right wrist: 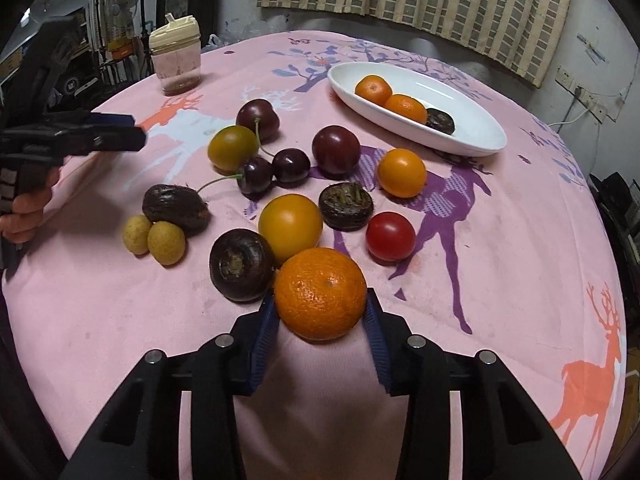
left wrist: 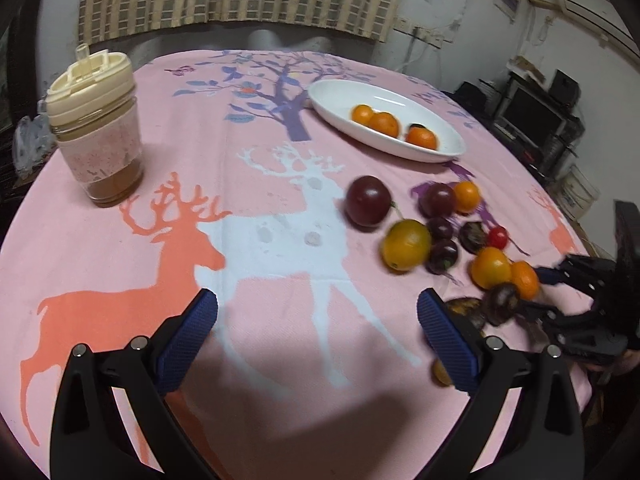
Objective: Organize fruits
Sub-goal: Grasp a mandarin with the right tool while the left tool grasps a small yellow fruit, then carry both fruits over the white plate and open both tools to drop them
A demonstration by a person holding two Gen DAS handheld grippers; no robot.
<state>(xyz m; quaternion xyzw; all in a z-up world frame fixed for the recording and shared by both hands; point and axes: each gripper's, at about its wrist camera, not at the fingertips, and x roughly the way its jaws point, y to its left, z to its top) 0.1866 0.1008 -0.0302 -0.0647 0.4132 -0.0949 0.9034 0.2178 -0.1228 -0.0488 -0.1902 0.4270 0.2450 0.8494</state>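
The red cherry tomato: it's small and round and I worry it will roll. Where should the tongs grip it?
Grip the red cherry tomato across its widest middle, coming from above. It is smooth and round, lying free on the tablecloth, with open cloth on its right side.

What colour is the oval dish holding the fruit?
Plain white dish, clearest in the right wrist view.

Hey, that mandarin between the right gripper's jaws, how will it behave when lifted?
The mandarin looks round and firm, so it may roll if released on the flat tablecloth. Its dimpled peel probably grips the right gripper pads well. Likely light; hard squeezing might bruise it.
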